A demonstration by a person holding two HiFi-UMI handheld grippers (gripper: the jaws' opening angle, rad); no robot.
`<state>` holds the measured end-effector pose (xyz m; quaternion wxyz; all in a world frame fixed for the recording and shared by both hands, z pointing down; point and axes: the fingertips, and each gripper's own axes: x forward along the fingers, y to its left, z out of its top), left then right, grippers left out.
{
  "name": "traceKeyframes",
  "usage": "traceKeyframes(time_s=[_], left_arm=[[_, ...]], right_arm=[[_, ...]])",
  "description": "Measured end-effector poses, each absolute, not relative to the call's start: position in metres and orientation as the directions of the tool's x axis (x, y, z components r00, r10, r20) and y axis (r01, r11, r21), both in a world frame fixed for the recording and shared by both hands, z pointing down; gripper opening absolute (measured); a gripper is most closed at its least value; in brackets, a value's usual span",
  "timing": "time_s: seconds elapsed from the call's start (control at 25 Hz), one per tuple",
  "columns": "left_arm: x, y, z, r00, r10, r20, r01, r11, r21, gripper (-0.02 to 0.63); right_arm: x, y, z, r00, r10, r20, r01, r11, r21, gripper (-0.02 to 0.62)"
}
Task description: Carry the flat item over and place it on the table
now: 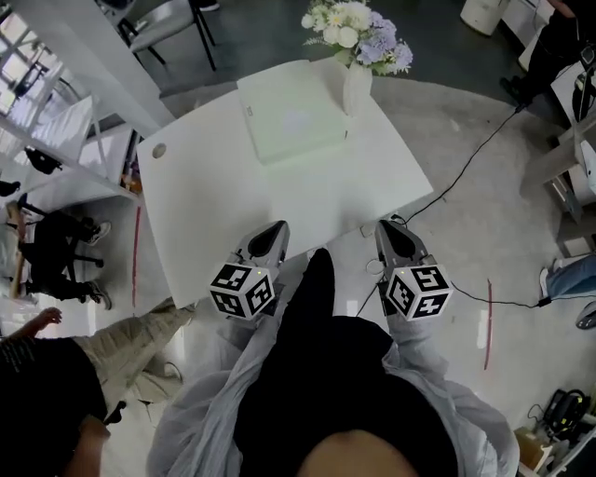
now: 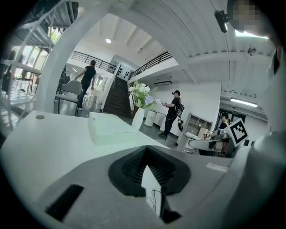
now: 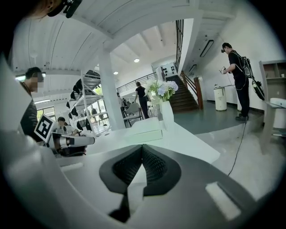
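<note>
Nearest me: the operator in a grey jacket stood at the near edge of the white table (image 1: 205, 214), a tong in each hand. The left gripper (image 1: 276, 229) had its tips just over the table edge. The right gripper (image 1: 390, 225) sat right at the edge, near the corner. The two were level with each other and well apart, and both pointed across the table.

Tong state: the left gripper view showed the left gripper (image 2: 146, 152) with its ribbed pads closed tip to tip and nothing between them. It was the same for the right gripper (image 3: 142, 148), shut and empty.

Task item: the flat pale-green box (image 1: 293, 121) lay flat on the far half of the table, well clear of both tongs, with neither one touching it. Its far-right corner was just beside the white vase (image 1: 357, 88) of white and lilac flowers (image 1: 358, 33), which stood upright near the far edge. A small round cap (image 1: 158, 150) sat at the table's left corner.

Beyond the table, a black cable (image 1: 466, 177) ran across the floor on the right and a grey chair (image 1: 168, 23) stood past the far-left side. Further back, a person in black (image 2: 172, 112) stood by the stairs (image 2: 117, 96).
</note>
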<state>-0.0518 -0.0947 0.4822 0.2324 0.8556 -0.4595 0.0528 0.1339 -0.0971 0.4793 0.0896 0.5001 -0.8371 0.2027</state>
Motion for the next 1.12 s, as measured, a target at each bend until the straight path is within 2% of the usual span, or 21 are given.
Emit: traceKeyframes(time_s=[1.12], left_arm=[[-0.057, -0.048, 0.486, 0.613, -0.740, 0.277, -0.780, -0.510, 0.363, -0.002]], right_arm=[[0.128, -0.045, 0.484, -0.462, -0.815, 0.350, -0.886, 0.407, -0.222, 0.008]])
